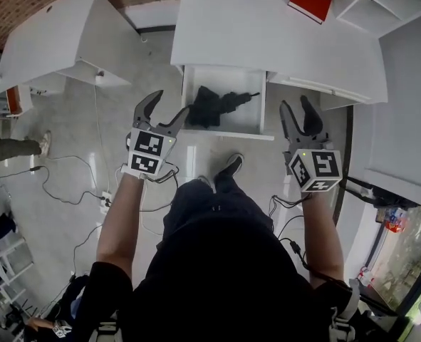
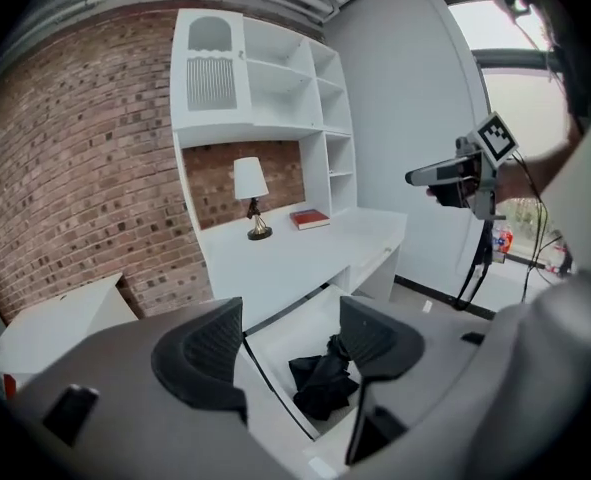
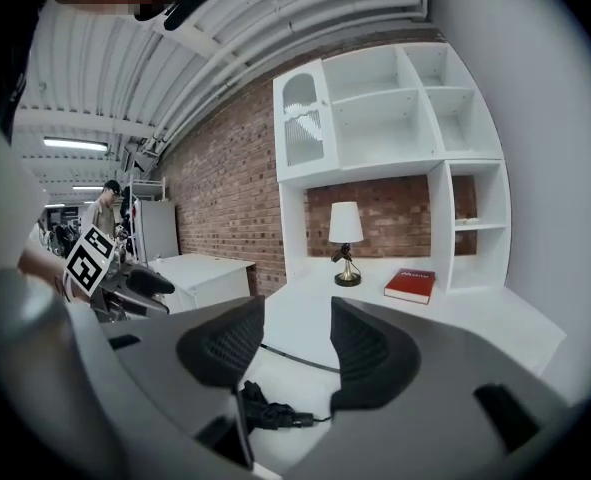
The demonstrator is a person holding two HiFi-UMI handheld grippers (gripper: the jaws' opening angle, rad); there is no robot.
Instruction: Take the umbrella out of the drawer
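The folded black umbrella [image 1: 214, 105] lies in the open drawer [image 1: 254, 117] under the white desk [image 1: 267, 38], towards the drawer's left side. The left tongs [image 1: 171, 104] hover just beside it at the drawer's left front corner, spread and empty. The right tongs [image 1: 295, 103], also parted and holding nothing, hang off the drawer's right side, apart from the umbrella.

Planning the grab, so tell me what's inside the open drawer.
One black folded umbrella lies on the white floor of the drawer. Nothing else shows. Anything beneath the umbrella is covered, as is any drawer depth under the desk.
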